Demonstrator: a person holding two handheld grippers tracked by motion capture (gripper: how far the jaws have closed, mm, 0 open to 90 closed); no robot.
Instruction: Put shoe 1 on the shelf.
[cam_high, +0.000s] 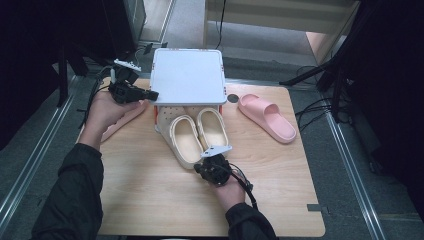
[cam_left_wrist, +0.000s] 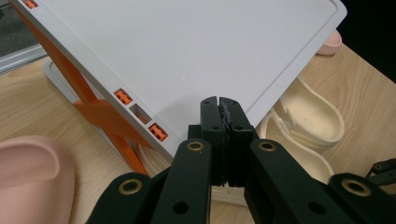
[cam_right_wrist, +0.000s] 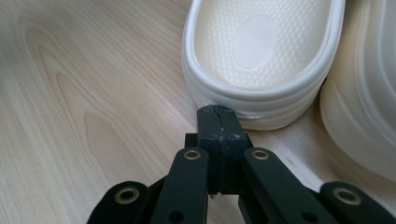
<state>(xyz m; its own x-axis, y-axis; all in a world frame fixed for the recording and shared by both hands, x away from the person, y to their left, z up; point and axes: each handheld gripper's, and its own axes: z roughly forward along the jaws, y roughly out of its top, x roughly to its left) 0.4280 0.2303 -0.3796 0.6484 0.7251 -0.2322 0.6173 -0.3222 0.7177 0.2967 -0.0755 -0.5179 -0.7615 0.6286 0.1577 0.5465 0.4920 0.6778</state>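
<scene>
Right tool (cam_high: 206, 167) clenched, nothing between jaws, tips at heel of left cream clog (cam_right_wrist: 261, 60). Clog lies straight ahead of tool on worktop (cam_high: 150, 190), long axis running away toward rack (cam_high: 187, 75), toes under shelf. Left tool (cam_high: 145, 94) clenched empty at rack's edge, farther from clog.

A white-topped rack (cam_high: 188, 76) stands at the 12 o'clock edge of the wooden surface (cam_high: 150, 190), a pair of cream clogs (cam_high: 197, 136) just below it. The right gripper (cam_high: 212, 167) sits at the left clog's heel, the left gripper (cam_high: 131, 92) at the rack's 9 o'clock edge. A pink slide (cam_high: 267, 117) lies at 2 o'clock.
</scene>
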